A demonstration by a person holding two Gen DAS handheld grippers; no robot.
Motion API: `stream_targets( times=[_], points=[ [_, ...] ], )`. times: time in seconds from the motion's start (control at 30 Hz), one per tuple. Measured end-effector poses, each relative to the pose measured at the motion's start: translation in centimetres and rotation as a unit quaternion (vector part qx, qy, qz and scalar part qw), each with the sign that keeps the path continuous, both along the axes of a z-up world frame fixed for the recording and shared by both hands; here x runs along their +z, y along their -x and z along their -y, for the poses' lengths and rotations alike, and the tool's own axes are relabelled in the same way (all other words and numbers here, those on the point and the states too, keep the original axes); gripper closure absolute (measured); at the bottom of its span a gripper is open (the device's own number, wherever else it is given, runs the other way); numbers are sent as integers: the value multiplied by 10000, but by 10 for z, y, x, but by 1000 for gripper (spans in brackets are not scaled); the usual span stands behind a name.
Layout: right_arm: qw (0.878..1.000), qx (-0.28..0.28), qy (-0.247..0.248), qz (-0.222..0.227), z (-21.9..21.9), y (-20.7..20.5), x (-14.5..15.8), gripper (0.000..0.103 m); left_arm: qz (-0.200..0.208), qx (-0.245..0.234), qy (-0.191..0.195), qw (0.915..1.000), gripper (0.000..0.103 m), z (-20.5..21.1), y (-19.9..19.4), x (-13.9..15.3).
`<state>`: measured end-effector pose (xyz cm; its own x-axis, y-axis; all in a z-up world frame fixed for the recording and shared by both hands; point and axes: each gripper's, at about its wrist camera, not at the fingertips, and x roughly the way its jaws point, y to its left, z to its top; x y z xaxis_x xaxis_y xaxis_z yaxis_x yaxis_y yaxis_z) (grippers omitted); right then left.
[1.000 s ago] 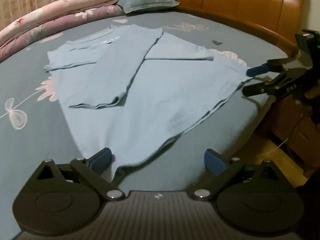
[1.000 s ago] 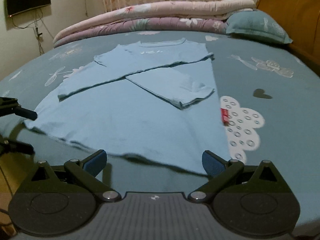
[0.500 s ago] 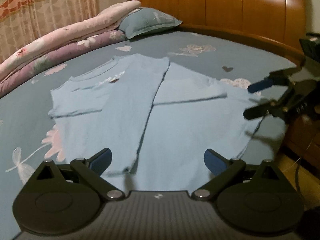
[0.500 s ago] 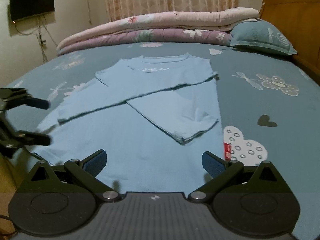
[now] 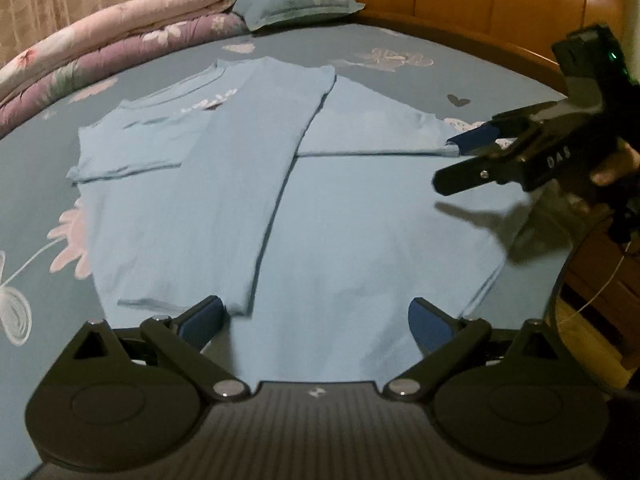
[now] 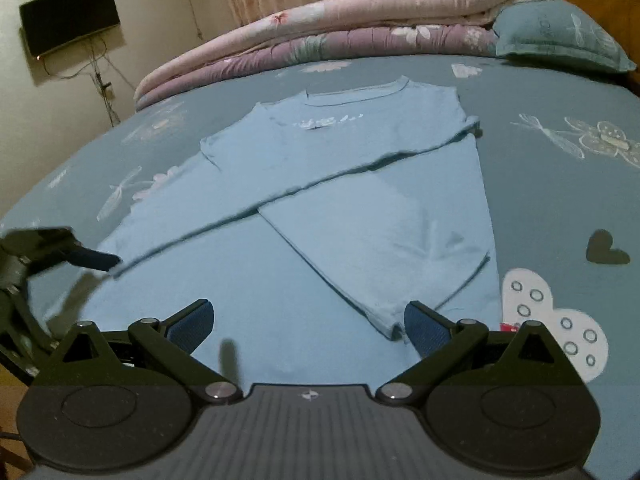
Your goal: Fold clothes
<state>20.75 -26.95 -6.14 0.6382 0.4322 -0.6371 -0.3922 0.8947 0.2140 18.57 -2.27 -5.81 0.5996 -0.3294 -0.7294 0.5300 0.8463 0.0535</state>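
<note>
Shirt (image 5: 320,216), light blue, lies flat on the bedsheet (image 5: 36,196), its left side and both sleeves folded in over the body. Left gripper (image 5: 316,320) hangs over the hem with its jaws spread wide and nothing between them. Right gripper (image 6: 306,322) hovers above the folded right sleeve end, likewise wide open and empty. A pillow (image 6: 560,44) and rolled quilts (image 6: 320,28) lie beyond the collar.
</note>
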Motion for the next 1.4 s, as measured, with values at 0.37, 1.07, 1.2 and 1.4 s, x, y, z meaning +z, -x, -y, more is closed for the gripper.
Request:
stream_targets(
  times=[0.37, 1.07, 1.2, 1.4],
  points=[
    [9842, 263, 1631, 633, -2, 52, 18, 0, 1007, -782, -1400, 9819, 4, 32, 48, 7],
    [8345, 1673, 4700, 2341, -62, 104, -8, 0, 2038, -1584, -2039, 9444, 4, 119, 57, -1],
    [8093, 1726, 4966, 2618, -68, 106, -11, 0, 2047, -1606, -1962, 9454, 4, 124, 54, 0],
    [8165, 1362, 4918, 2699, -61, 99, -2, 0, 2146, -1766, -2002, 9395, 4, 138, 50, -8]
  ],
)
